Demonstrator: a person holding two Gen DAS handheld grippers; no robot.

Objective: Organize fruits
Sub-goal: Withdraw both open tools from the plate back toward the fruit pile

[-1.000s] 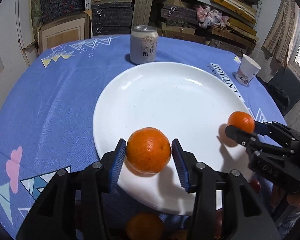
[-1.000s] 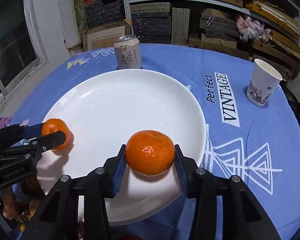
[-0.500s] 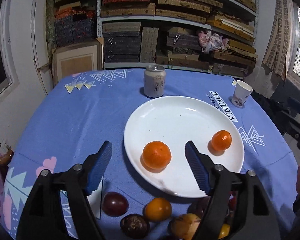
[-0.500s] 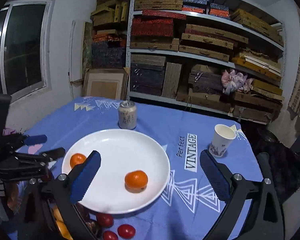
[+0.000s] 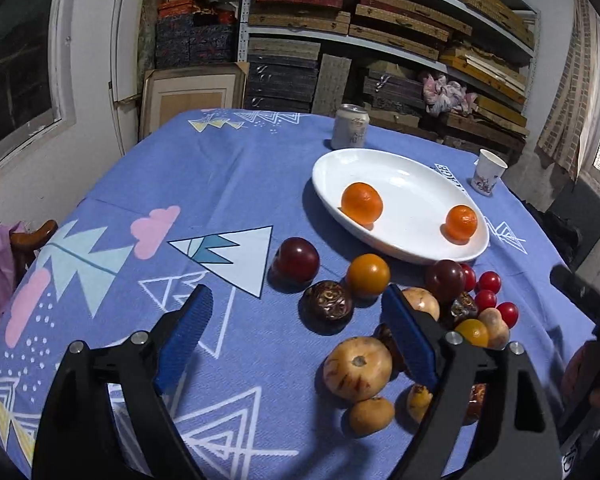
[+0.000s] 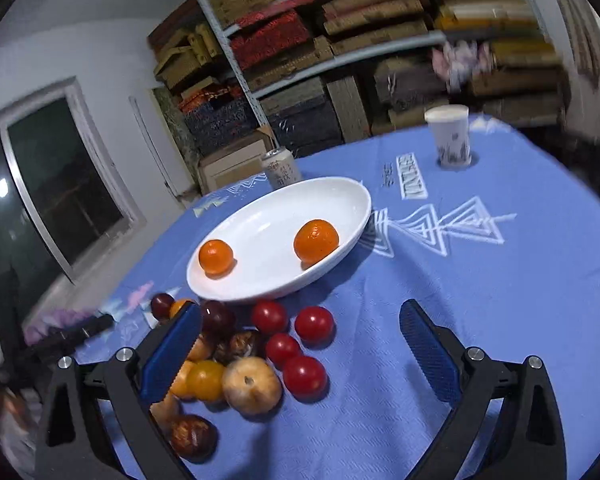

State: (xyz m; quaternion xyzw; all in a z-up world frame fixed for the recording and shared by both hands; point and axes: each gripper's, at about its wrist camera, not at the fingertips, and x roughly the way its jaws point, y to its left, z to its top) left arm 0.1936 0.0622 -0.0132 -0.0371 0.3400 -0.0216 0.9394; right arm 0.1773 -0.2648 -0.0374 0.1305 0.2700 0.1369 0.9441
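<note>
The left gripper [image 5: 296, 328] hangs over the near edge of the round table in its blue patterned cloth [image 5: 204, 184], its blue-padded jaws having just spread wide with nothing between them. Ahead sits the white oval plate [image 5: 412, 184] holding two round orange mandarins [image 5: 361, 203], apart from each other, with a loose heap of mixed fruit [image 5: 384, 320] just before its near rim. The right gripper [image 6: 300, 340] stands fully apart and empty, small red tomatoes [image 6: 292, 344] lying between its fingers on the cloth.

The left claw's blue pad [image 5: 410, 340] hides part of the fruit pile [image 5: 416, 332]; shelves [image 6: 420, 40] blur
</note>
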